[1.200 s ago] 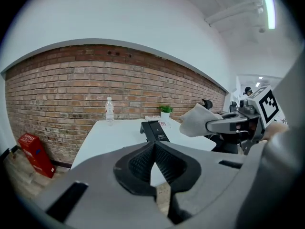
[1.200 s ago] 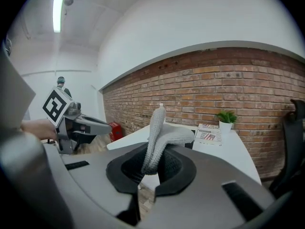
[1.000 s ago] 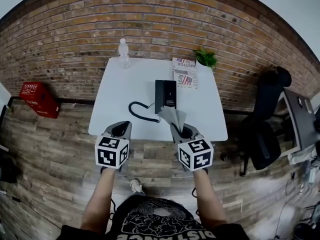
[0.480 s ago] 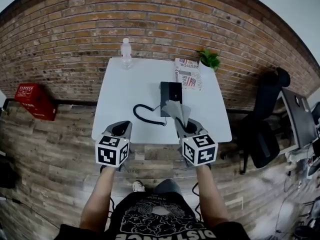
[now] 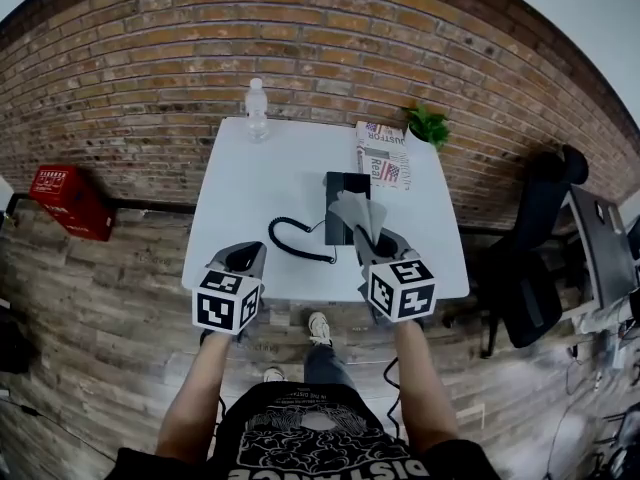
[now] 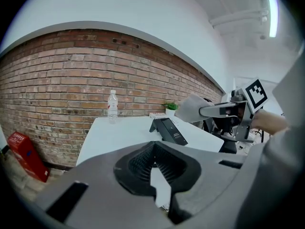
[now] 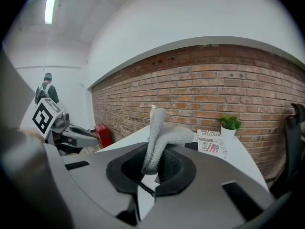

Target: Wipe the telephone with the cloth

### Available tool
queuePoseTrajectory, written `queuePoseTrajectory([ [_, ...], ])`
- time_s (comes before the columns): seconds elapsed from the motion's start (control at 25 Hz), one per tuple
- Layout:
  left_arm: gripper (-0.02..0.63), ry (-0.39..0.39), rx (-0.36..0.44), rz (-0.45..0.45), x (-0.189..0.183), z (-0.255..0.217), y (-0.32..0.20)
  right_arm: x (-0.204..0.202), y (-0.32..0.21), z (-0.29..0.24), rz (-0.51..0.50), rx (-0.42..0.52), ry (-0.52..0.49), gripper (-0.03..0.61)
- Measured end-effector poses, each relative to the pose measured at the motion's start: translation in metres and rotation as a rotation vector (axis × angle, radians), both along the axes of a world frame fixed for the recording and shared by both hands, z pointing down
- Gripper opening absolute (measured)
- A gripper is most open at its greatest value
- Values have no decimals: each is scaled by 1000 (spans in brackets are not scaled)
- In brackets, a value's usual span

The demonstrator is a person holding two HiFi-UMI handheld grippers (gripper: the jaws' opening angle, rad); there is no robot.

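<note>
The black telephone [image 5: 345,200] lies on the white table [image 5: 250,183], its coiled cord [image 5: 293,238] trailing to the left near the front edge. My right gripper [image 5: 372,248] is shut on a grey cloth [image 5: 357,212] that sticks up and overlaps the phone's near end in the head view. In the right gripper view the cloth [image 7: 156,133] rises from between the jaws. My left gripper [image 5: 241,258] hovers at the table's front edge, left of the cord, shut on nothing. The left gripper view shows the phone [image 6: 169,130] and the cloth [image 6: 189,109] to its right.
A water bottle [image 5: 257,108] stands at the table's far edge. A newspaper [image 5: 385,158] and a small potted plant [image 5: 428,123] sit at the far right corner. A brick wall runs behind. A red crate [image 5: 68,200] is on the floor at left, a black chair [image 5: 530,268] at right.
The person has stepped toward the table. My right gripper has carried the cloth forward until it overlaps the phone's near end. The left gripper has kept its place beside it.
</note>
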State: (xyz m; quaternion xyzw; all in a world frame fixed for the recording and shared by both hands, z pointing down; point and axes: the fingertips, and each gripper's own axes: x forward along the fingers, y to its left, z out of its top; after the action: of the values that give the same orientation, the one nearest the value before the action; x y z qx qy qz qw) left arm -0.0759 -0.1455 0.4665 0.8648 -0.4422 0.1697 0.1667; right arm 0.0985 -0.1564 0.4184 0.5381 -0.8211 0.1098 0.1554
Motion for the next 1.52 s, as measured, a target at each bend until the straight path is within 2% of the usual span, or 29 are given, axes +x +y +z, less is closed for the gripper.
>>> queuePoseTrajectory([
  [0.92,6,-24,-47,-79,20,22,-110,10,-154,53,-86,-92,28,11],
  [1.24,6,-43,-59,-78,25,30,-123,10,-175,81,-98,-148,29,11],
  [1.52,6,-47,-70,-70,25,35,-121,9,-172,96,-101,-187,31,11],
])
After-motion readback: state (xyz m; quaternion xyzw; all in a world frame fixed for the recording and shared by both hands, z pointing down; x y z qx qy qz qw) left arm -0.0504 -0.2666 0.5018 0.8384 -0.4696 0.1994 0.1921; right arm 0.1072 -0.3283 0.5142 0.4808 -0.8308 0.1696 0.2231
